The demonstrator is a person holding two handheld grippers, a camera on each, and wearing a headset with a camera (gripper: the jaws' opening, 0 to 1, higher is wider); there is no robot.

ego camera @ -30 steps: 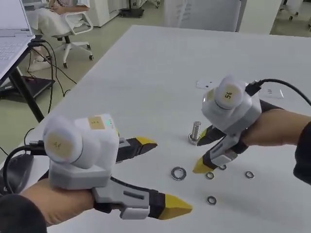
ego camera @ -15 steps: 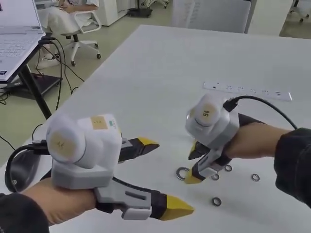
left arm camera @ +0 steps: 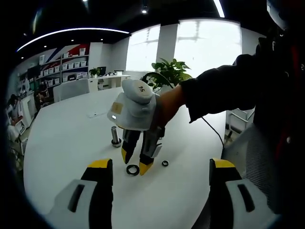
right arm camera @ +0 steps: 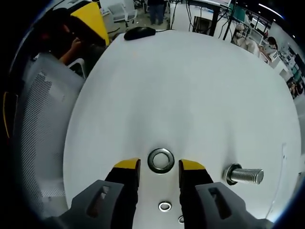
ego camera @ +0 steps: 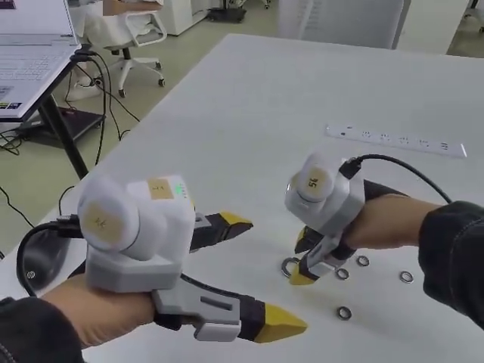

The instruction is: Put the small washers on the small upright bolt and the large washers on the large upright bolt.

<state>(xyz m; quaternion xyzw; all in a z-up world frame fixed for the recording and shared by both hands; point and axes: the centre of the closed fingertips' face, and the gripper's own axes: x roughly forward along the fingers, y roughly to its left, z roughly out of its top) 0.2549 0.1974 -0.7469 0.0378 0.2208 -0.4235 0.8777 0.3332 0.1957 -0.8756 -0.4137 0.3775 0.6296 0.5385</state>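
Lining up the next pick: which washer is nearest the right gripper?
The large washer, flat on the table just ahead of the open right gripper. The small washers lie farther off and are visibly smaller.

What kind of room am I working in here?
Likely an open office or lab: a long white table with a power strip, a laptop, and a wheeled office chair nearby.
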